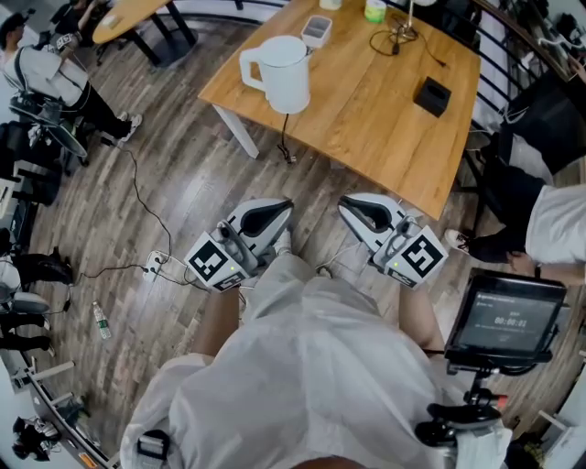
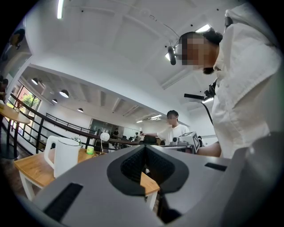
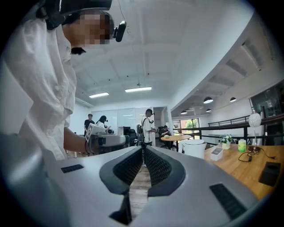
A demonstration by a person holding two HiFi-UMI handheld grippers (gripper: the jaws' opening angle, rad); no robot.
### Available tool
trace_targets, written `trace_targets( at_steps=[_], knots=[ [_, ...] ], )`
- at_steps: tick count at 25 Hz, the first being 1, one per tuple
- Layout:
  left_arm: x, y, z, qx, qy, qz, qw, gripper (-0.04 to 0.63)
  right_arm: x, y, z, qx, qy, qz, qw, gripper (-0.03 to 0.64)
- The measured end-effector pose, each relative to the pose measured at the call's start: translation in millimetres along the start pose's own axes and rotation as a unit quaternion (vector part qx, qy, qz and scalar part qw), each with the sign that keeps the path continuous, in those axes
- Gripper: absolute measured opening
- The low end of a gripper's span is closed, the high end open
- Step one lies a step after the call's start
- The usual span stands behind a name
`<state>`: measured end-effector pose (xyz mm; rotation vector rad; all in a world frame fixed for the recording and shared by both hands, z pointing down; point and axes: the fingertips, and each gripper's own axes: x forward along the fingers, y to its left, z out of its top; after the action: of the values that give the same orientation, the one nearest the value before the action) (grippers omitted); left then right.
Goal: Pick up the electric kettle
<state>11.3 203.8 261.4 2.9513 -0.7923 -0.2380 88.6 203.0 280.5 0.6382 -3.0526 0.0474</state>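
Note:
The white electric kettle (image 1: 284, 71) stands upright near the left corner of the wooden table (image 1: 366, 119), handle to the left. Both grippers are held low in front of the person's body, well short of the table. My left gripper (image 1: 282, 212) is shut with nothing in it, and so is my right gripper (image 1: 346, 205). In the left gripper view the kettle (image 2: 65, 155) shows at the left beyond the closed left gripper (image 2: 145, 148). In the right gripper view the kettle (image 3: 194, 148) sits right of the closed right gripper (image 3: 143, 150).
On the table lie a black box (image 1: 431, 95), a small clear container (image 1: 317, 30), a green cup (image 1: 374, 9) and a cable (image 1: 398, 37). A power strip (image 1: 156, 264) and a bottle (image 1: 101, 321) lie on the floor. A tablet on a stand (image 1: 508, 316) is at the right.

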Motion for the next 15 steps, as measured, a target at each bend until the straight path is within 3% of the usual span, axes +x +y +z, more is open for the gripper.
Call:
trace_targets(
  at_steps=[15],
  knots=[
    [-0.4,140.3,-10.9,-0.022,0.011,0.001,0.9997,0.008,97.7,-78.0,-13.0,0.001,0.003,-0.01,1.0,0.014]
  ],
)
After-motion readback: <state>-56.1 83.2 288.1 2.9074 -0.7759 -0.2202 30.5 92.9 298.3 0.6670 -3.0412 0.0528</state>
